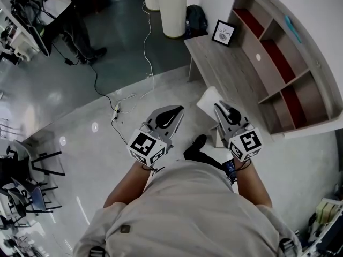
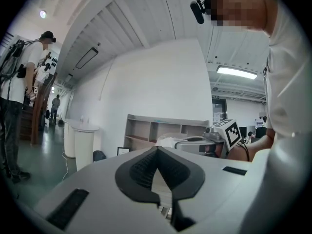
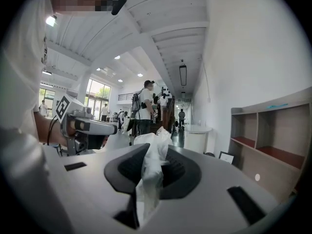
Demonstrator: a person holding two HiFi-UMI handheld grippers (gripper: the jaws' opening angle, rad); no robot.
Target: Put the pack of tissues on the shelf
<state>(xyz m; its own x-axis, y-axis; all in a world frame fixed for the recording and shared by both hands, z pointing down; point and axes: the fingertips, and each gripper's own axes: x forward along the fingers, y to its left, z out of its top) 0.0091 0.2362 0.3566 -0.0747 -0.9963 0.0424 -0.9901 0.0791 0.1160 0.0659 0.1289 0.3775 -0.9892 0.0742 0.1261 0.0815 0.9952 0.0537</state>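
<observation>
The pack of tissues (image 1: 210, 101) is white. The left gripper (image 1: 170, 114) and the right gripper (image 1: 226, 110) are pale grey with black lining on the jaws, and each carries a cube of black-and-white square markers. The shelf (image 1: 317, 123) is pale grey wood grain with dark red panels inside. The floor (image 1: 80, 116) is glossy grey.

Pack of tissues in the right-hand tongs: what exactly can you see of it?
The pack of tissues is white, wrapped in thin, crinkly plastic film. The right tongs are shut on a bunched edge of the wrapper, which stands in wrinkled folds between the pads. The head view shows the rest as a flat, pale rectangle jutting ahead of the tongs, held in the air just short of the grey shelf. No print is legible.
</observation>
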